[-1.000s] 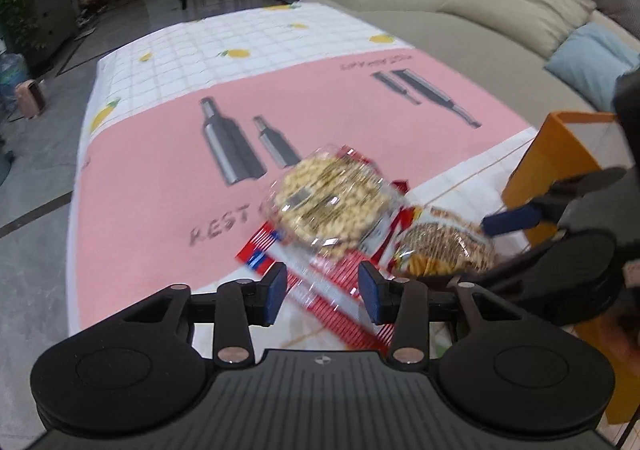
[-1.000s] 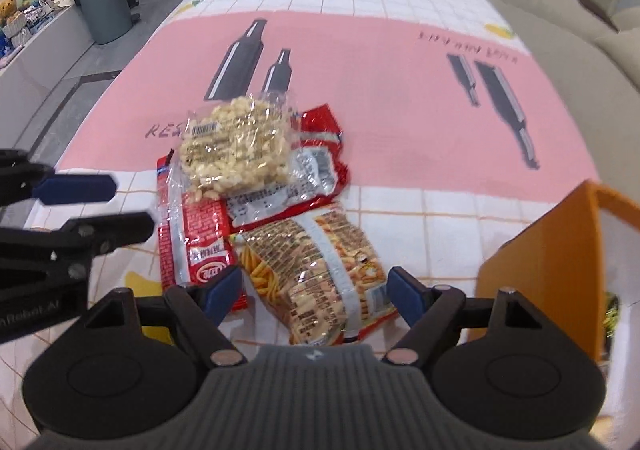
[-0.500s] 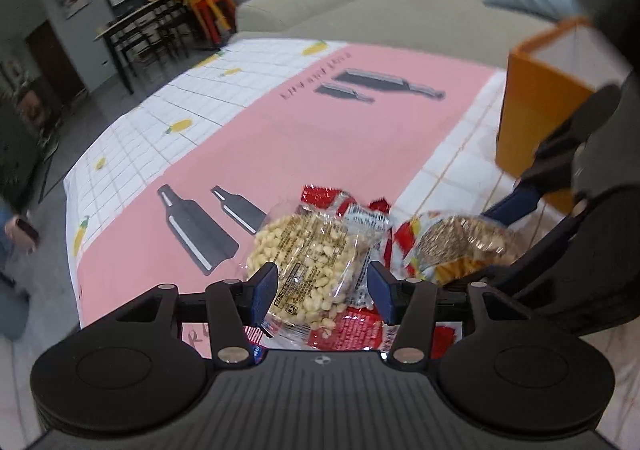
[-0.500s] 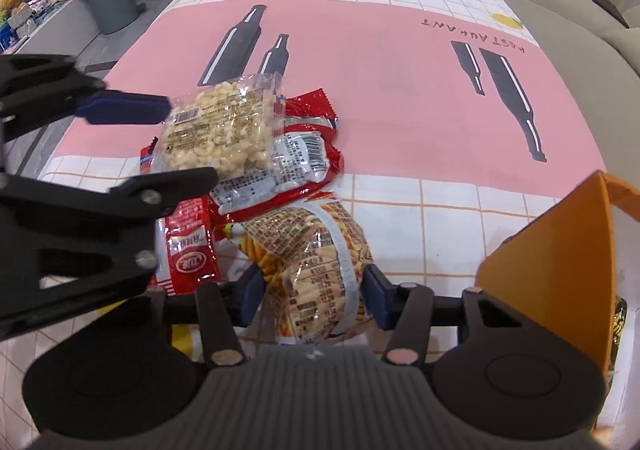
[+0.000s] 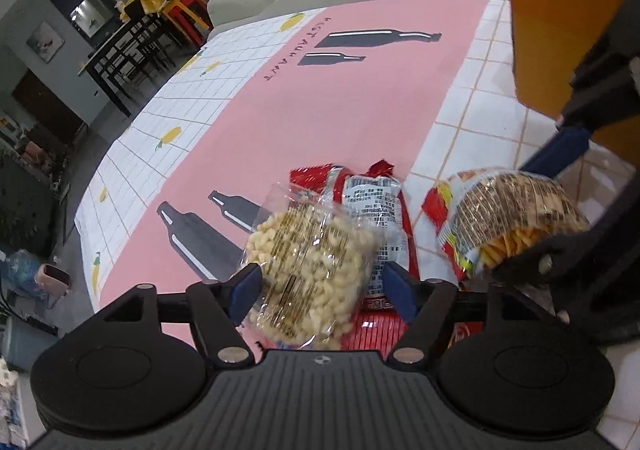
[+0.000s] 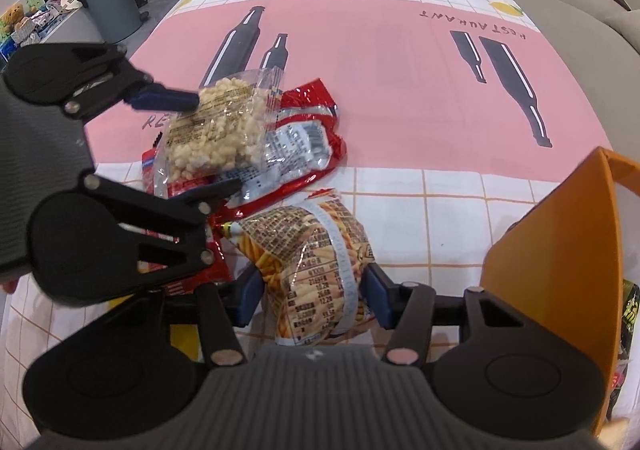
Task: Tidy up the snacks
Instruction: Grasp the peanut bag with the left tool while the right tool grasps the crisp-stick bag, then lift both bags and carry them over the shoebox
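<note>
While each hand-held gripper grips a packet, little looks sorted; the left hand-held gripper (image 5: 322, 290) pinches the clear bag of pale puffed corn (image 5: 310, 270); the right hand-held gripper (image 6: 312, 292) clamps the printed bag of orange snack sticks (image 6: 316, 262); the red foil packets (image 6: 308, 146) lie on the table (image 6: 380, 70), the orange paper bag (image 6: 560, 250) at 3 o'clock.

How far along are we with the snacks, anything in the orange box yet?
At least one dark packet shows inside the orange box. In hand: the left gripper is closed on the puffed snack bag, and the right gripper on the stick snack bag. Left: the red packets on the tablecloth.
</note>
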The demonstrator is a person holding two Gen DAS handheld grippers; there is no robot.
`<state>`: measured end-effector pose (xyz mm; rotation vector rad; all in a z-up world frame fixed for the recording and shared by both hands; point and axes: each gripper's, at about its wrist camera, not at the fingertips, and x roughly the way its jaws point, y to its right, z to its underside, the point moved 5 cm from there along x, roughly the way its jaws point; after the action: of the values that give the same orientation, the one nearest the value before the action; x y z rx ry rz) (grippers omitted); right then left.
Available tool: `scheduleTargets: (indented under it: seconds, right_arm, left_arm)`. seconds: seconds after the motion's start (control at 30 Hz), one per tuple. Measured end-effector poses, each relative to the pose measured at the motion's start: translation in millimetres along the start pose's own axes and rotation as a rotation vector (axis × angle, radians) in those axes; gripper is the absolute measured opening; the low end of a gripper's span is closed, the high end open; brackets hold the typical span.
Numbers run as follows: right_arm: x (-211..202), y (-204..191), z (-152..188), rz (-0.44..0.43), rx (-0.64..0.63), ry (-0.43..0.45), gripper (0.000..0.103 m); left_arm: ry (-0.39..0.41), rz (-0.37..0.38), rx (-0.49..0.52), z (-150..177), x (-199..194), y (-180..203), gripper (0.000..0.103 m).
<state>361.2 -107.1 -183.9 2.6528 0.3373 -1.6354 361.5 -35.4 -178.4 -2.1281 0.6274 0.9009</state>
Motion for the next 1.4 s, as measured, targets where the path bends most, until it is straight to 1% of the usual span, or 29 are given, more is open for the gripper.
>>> scheduleTargets:
  seconds: [0.1, 0.13, 0.17, 0.2, 0.23, 0.3, 0.33, 0.37, 0.43, 0.47, 0.6, 0.7, 0.83, 0.97, 1.07, 1.2, 1.27, 1.4]
  right_arm:
    - [0, 1, 0, -0.001, 0.004, -0.001, 0.054]
    - [0, 1, 1, -0.002, 0.006, -0.002, 0.054]
    - [0, 1, 1, -0.001, 0.006, -0.003, 0.054]
    - [0, 1, 1, -0.001, 0.005, -0.004, 0.054]
    - [0, 0, 1, 0.000, 0.003, -0.004, 0.054]
    - [0, -1, 1, 0.002, 0.001, -0.006, 0.054]
    - [0, -1, 2, 0.004, -0.002, -0.006, 0.054]
    - [0, -2, 2, 0.006, -0.006, -0.008, 0.054]
    - [1, -3, 2, 0.009, -0.011, -0.013, 0.054]
    - [1, -4, 1, 0.007, -0.010, -0.016, 0.053]
    - [-2, -7, 6, -0.022, 0.015, -0.031, 0.052]
    - [-6, -12, 13, -0.029, 0.020, -0.036, 0.051]
    - [-13, -20, 24, -0.041, 0.038, -0.042, 0.049]
    - [-25, -26, 39, -0.073, 0.100, -0.051, 0.046]
    - [-38, -30, 53, -0.102, 0.152, -0.050, 0.045]
    - [-59, -38, 76, -0.134, 0.190, -0.035, 0.045]
    - [-71, -42, 89, -0.147, 0.199, -0.030, 0.045]
    - [-93, -52, 118, -0.166, 0.196, -0.029, 0.045]
  left_arm:
    - [0.005, 0.002, -0.031, -1, 3, -3, 0.087]
    - [0.008, 0.004, -0.046, -1, 3, -4, 0.087]
    - [0.011, 0.010, -0.062, 0, 3, -5, 0.085]
    - [0.016, 0.021, -0.075, 1, 2, -5, 0.078]
    - [0.018, 0.018, -0.084, 2, 0, -5, 0.076]
    - [0.023, -0.009, -0.069, 2, -4, -1, 0.063]
    - [0.024, -0.023, -0.057, 2, -7, 2, 0.061]
    - [0.022, -0.034, -0.054, 2, -9, 4, 0.053]
    - [0.016, -0.057, -0.059, 1, -14, 5, 0.045]
    - [0.014, -0.064, -0.070, 1, -17, 4, 0.037]
    - [-0.013, -0.054, -0.143, 7, -28, 0, 0.036]
    - [-0.015, -0.071, -0.197, 14, -43, -3, 0.030]
    - [-0.020, -0.041, -0.330, 23, -69, -9, 0.028]
    - [-0.042, 0.017, -0.449, 32, -99, -10, 0.027]
    - [-0.081, 0.084, -0.543, 43, -121, -7, 0.025]
    - [-0.130, 0.180, -0.671, 65, -151, 5, 0.025]
    - [-0.154, 0.212, -0.703, 75, -166, 15, 0.025]
    - [-0.232, 0.232, -0.740, 95, -192, 44, 0.025]
